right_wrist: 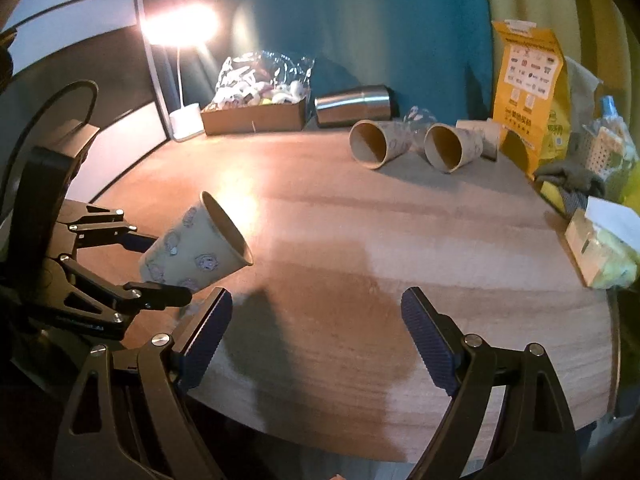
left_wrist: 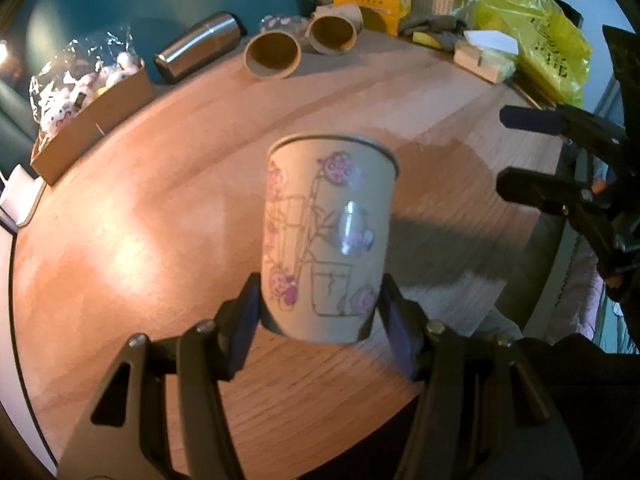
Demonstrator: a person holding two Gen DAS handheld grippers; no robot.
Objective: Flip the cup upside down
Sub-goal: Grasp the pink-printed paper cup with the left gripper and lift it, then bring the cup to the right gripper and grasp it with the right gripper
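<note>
A beige paper cup (left_wrist: 326, 236) with pink cartoon prints is held at its base between the fingers of my left gripper (left_wrist: 320, 320). In the right wrist view the cup (right_wrist: 196, 246) is above the table, tilted with its open mouth pointing right and up, and the left gripper (right_wrist: 160, 268) is shut on its base. My right gripper (right_wrist: 316, 340) is open and empty over the near part of the round wooden table (right_wrist: 360, 240); it also shows at the right of the left wrist view (left_wrist: 508, 152).
At the table's far edge lie two paper cups on their sides (right_wrist: 376, 144) (right_wrist: 450, 148), a steel tumbler (right_wrist: 352, 105), a cardboard box of wrapped items (right_wrist: 256, 114), a yellow bag (right_wrist: 528, 92) and a tissue box (right_wrist: 600, 248). A lamp (right_wrist: 180, 28) shines at the back left.
</note>
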